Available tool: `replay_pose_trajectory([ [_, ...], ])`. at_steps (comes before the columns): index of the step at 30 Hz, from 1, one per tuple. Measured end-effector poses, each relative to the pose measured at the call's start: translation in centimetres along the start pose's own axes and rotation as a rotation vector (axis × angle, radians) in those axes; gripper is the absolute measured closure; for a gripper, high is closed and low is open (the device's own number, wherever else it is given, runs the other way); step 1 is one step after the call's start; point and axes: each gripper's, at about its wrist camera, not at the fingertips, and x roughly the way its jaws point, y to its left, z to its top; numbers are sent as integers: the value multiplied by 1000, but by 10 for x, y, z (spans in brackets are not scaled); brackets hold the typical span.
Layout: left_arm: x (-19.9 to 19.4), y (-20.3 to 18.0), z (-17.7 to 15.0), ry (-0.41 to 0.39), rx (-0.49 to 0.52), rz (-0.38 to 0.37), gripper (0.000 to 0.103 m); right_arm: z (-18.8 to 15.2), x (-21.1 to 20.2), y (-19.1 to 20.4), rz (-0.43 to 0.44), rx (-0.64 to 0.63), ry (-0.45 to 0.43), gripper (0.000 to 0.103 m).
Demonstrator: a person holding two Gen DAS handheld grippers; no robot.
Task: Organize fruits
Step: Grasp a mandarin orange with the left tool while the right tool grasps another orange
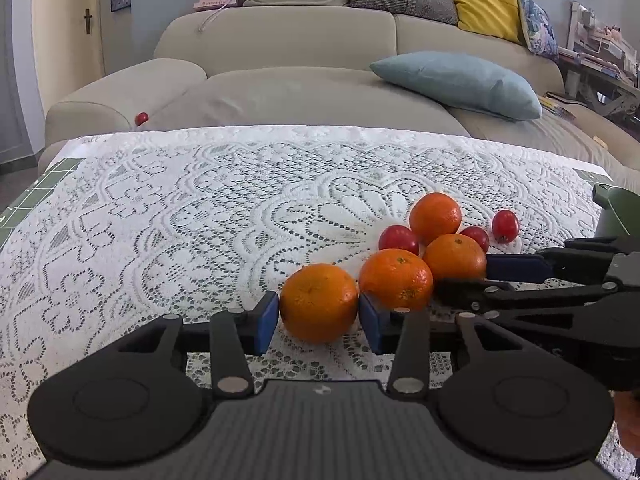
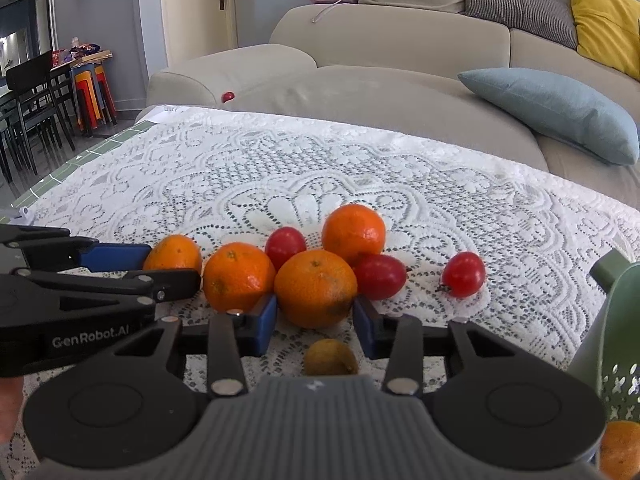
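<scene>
On the lace tablecloth (image 1: pixel 160 208) before the beige sofa (image 1: pixel 280 80) lies a cluster of oranges and small red tomatoes, and the step in hand seems to be two grasps at once. The left gripper (image 1: pixel 319 318) has its blue pads against the nearest left orange (image 1: pixel 319 302), and the right gripper (image 2: pixel 315 312) pinches the near middle orange (image 2: pixel 315 288). Next, I think, each grip must hold firm while lifting toward the green colander (image 2: pixel 618 320) at the right edge, without knocking the tomato (image 2: pixel 379 276) that touches it.

A white lace tablecloth (image 1: pixel 168 216), openwork and matt, was spread over the table. The oranges (image 2: pixel 315 288) were seen dimpled and faintly shiny, the small red tomatoes (image 2: pixel 463 274) smooth and glossy. The sofa (image 1: pixel 280 92) was covered in matt beige cloth.
</scene>
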Motion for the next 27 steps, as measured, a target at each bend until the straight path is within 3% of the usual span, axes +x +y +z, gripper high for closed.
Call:
replay_pose_trajectory([
  [18,-22,2,8,-28,-32,8,54,4,-27,1,24,-13,-24,70],
  [20,-24,2,9,-31,-35,4,54,4,-30,1,29,-13,-30,75],
  [21,-26,1,10,-32,-36,0,54,5,-32,1,33,-13,-35,103],
  [27,-27,-4,10,-13,-34,-2,54,5,-34,-10,43,23,-5,103],
])
